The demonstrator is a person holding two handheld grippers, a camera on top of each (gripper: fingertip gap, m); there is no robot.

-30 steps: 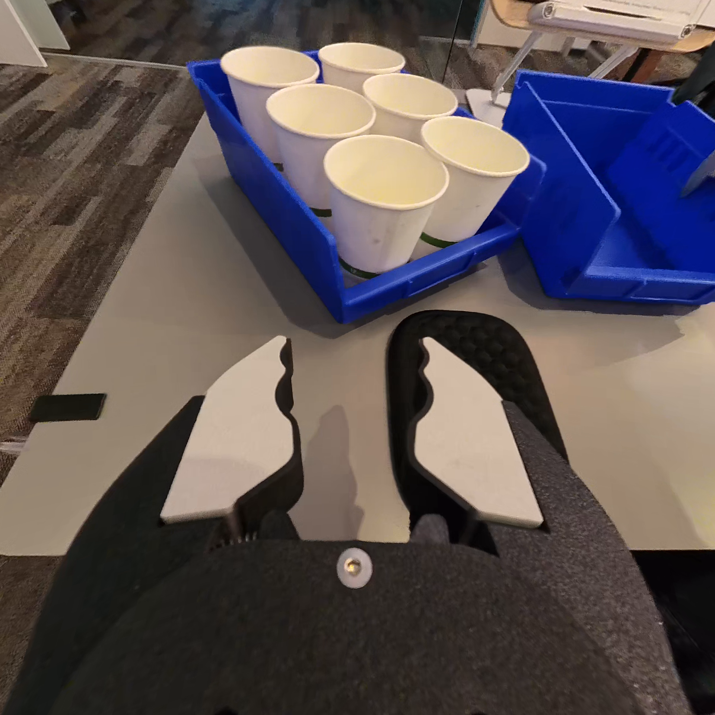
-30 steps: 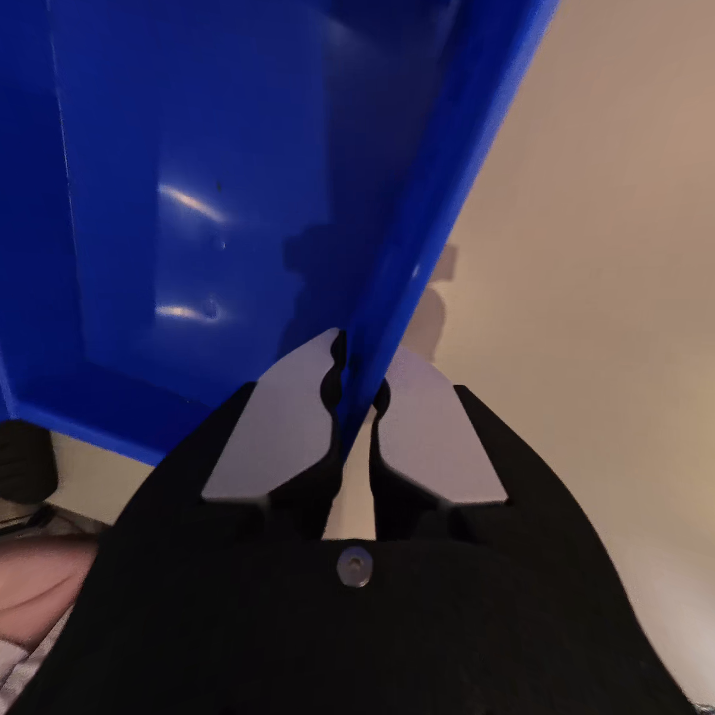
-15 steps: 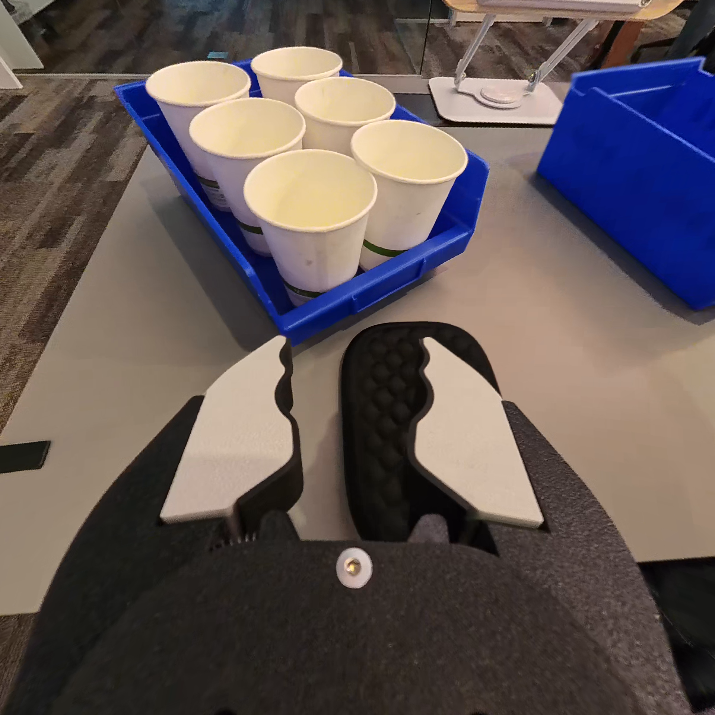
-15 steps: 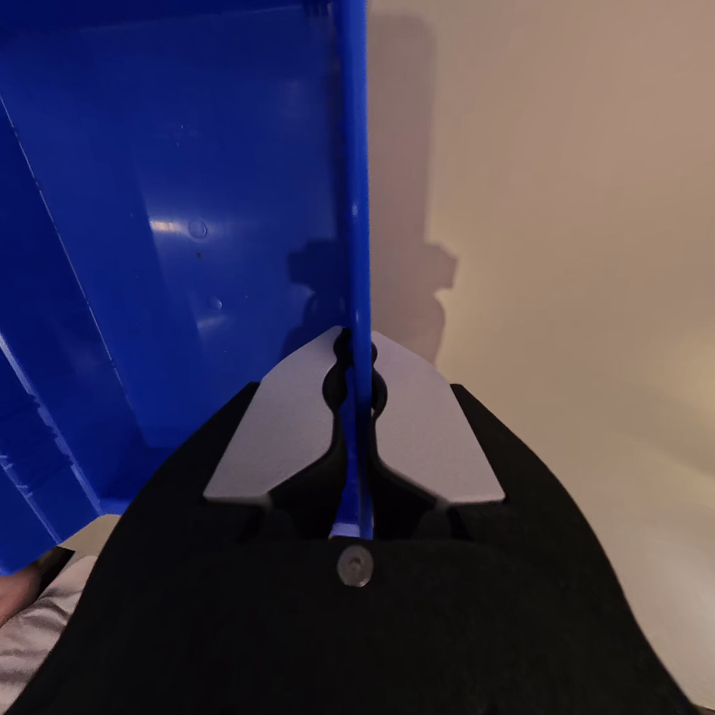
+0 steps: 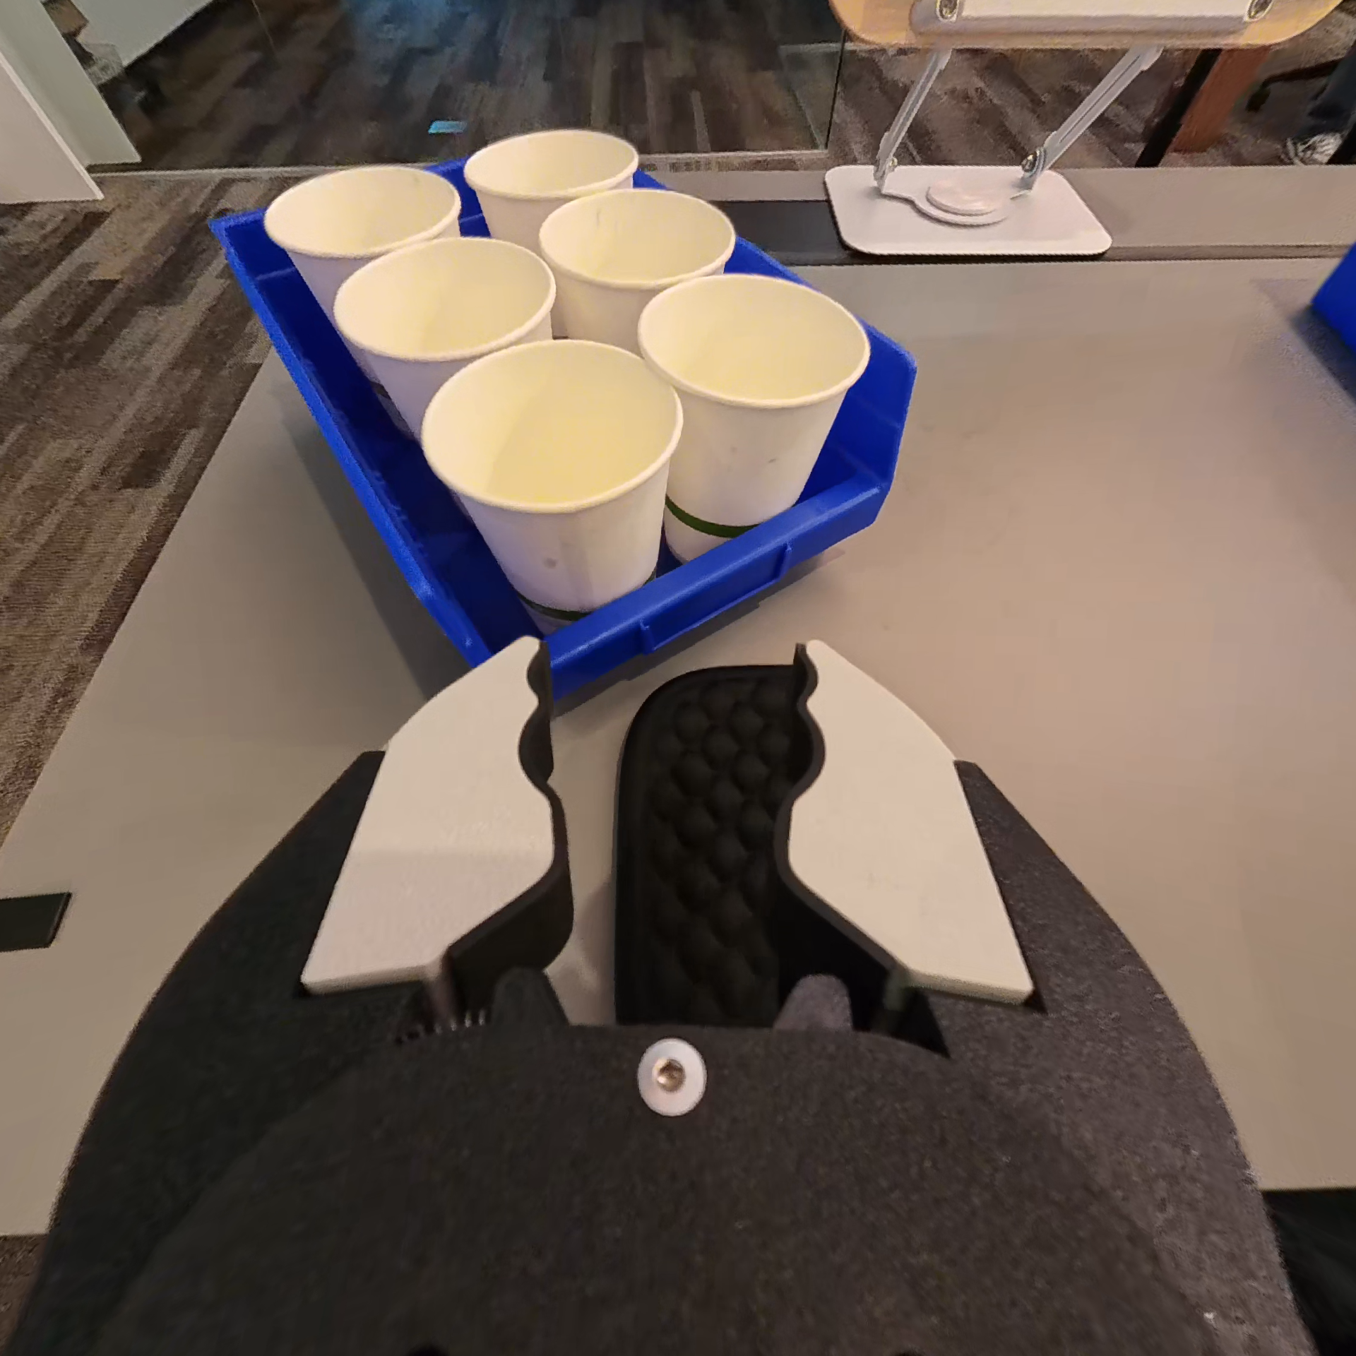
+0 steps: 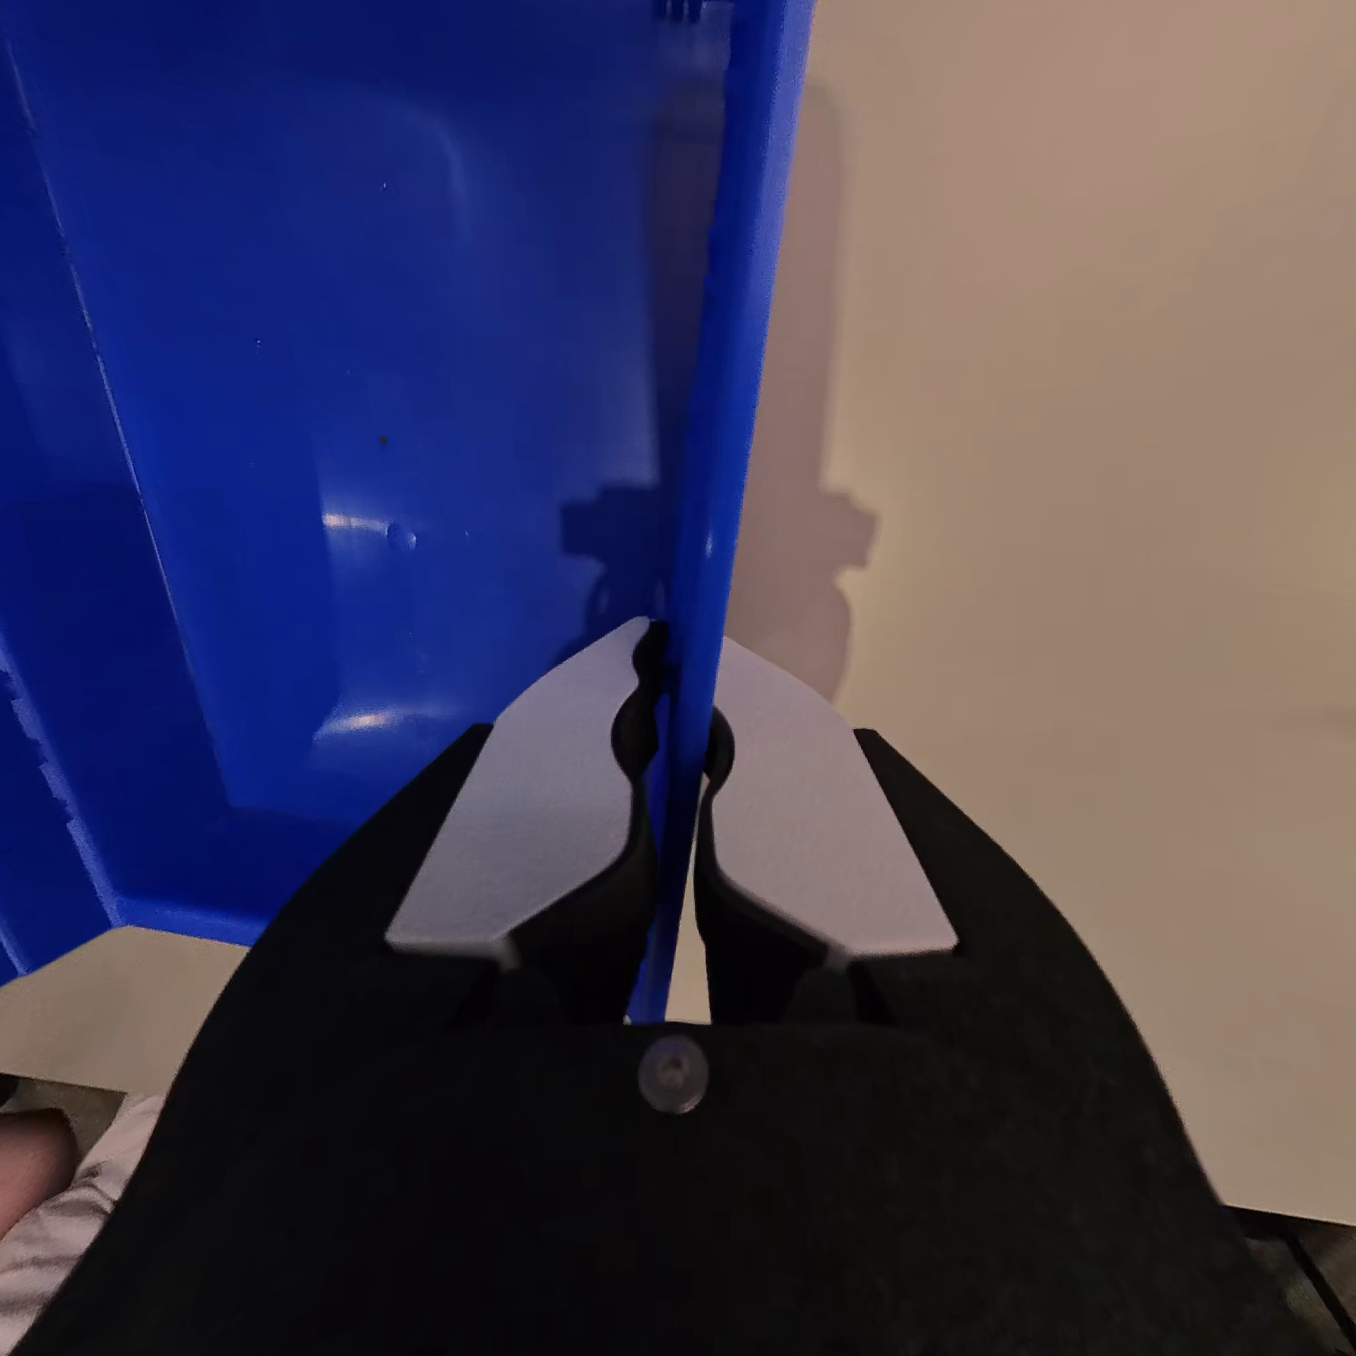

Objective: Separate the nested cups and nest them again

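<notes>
Six paper cups [image 5: 550, 469] stand separated in blue bin [image 5: 704, 624] on tabletop [image 5: 1064, 514]. Left gripper [image 5: 668, 682] jaws released, empty. Right gripper [image 6: 682, 646] jaws clenched on empty bin's wall [image 6: 734, 330], likely repositioning it for re-nesting.

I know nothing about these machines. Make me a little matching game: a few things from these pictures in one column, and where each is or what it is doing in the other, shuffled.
Things
1. left claw
2. right claw
3. paper cups
4. white stand base

States
A. upright in the blue tray
B. at the table's far edge
C. open, holding nothing
D. shut on the empty blue bin's wall

Pairs: 1-C, 2-D, 3-A, 4-B
</notes>
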